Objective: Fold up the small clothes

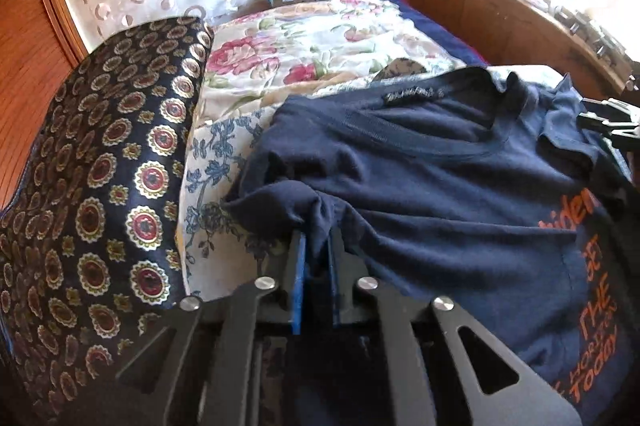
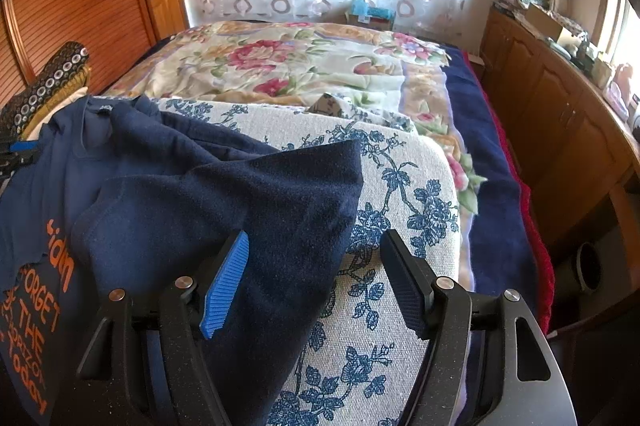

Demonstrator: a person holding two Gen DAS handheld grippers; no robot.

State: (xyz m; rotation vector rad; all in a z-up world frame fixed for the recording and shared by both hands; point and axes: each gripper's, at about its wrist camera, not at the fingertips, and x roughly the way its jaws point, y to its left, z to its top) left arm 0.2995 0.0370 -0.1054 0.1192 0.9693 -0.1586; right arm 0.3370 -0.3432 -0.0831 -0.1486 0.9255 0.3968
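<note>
Your left gripper is pinching a bunched fold of the navy cotton T-shirt with orange lettering, its jaws pressed together on the sleeve. The T-shirt is lying rumpled, neckline up, across the cream board covered in blue floral cloth. Your right gripper is standing spread, with the shirt's other sleeve lying between its jaws near the board's right edge.

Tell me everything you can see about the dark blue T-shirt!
The navy T-shirt is soft knit cloth with orange lettering and a small label inside the neck. It lies rumpled, front up, on a blue-flowered white cover. The left gripper is shut on a bunched-up sleeve. The right gripper is open, with the other sleeve lying between its fingers.
</note>
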